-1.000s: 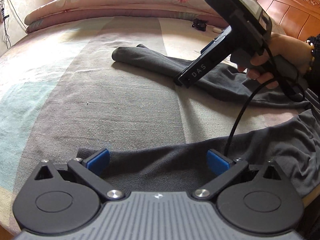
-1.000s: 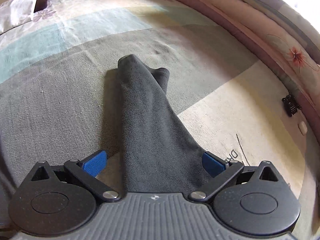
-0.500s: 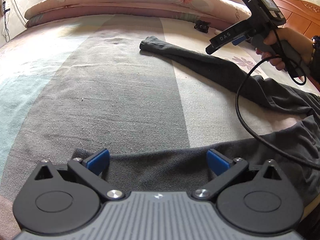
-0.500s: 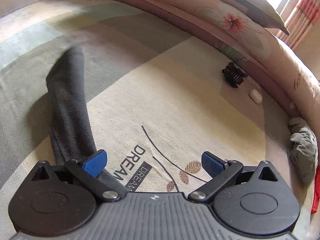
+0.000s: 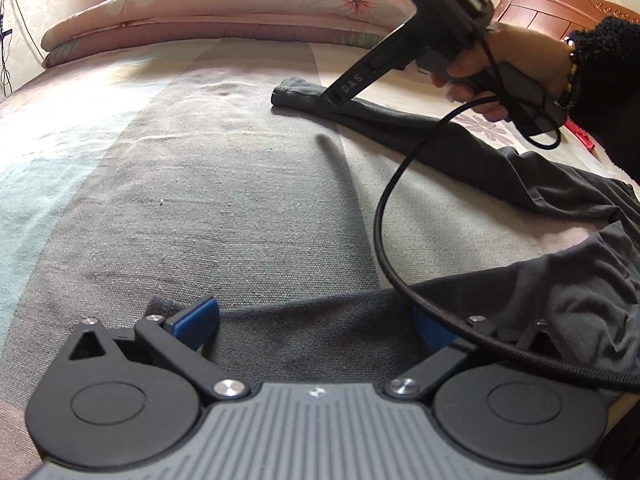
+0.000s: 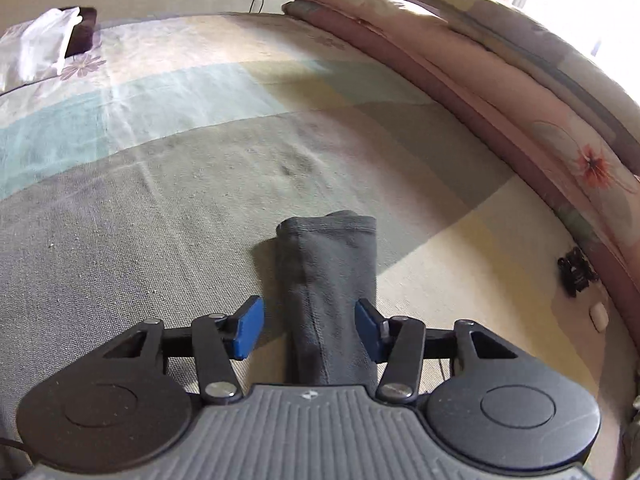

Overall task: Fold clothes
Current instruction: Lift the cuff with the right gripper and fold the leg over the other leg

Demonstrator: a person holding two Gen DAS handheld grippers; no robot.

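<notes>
Bedspread (image 6: 160, 216) under right claw (image 6: 308, 328) closing astride trouser leg (image 6: 332, 264).

Each wrist camera is mounted behind its jaws and angled down close over the bed (image 5: 224, 200); the far leg of the dark trousers (image 5: 440, 140) (image 6: 332, 280) and the folded quilt (image 5: 224, 4) (image 6: 460, 60) are covered by both views.
</notes>
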